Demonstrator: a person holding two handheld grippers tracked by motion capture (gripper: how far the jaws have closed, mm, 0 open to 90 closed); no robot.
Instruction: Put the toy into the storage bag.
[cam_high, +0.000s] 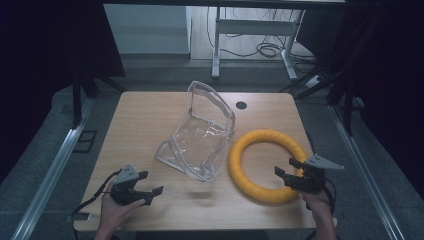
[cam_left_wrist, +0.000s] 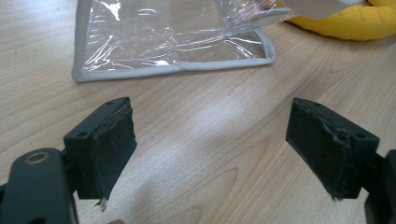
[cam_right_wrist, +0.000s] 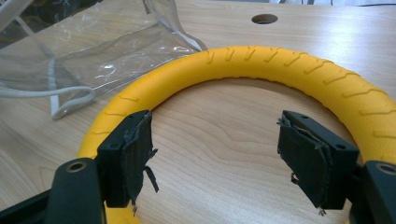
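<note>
Two things lay on the desk (cam_high: 150, 115): a clear plastic bag (cam_high: 200, 140) near the middle, half upright and slumped, and a yellow ring (cam_high: 265, 165) just to its right, flat on the wood. Right gripper (cam_high: 289, 169) poised over the ring's near right edge, jaws wide apart with nothing between them; in the right gripper view, hung above the near rim of the ring (cam_right_wrist: 280, 70), looking across its hole. Left gripper (cam_high: 152, 182) low over bare wood at the near left, likewise spread and empty, facing the bag's (cam_left_wrist: 173, 42) grey-trimmed bottom edge, well apart from it. Judged as the approach to a grasp on the ring, not yet made. Next called for: lowering the right jaws astride the rim and closing, probably with the left going to the bag's mouth.
</note>
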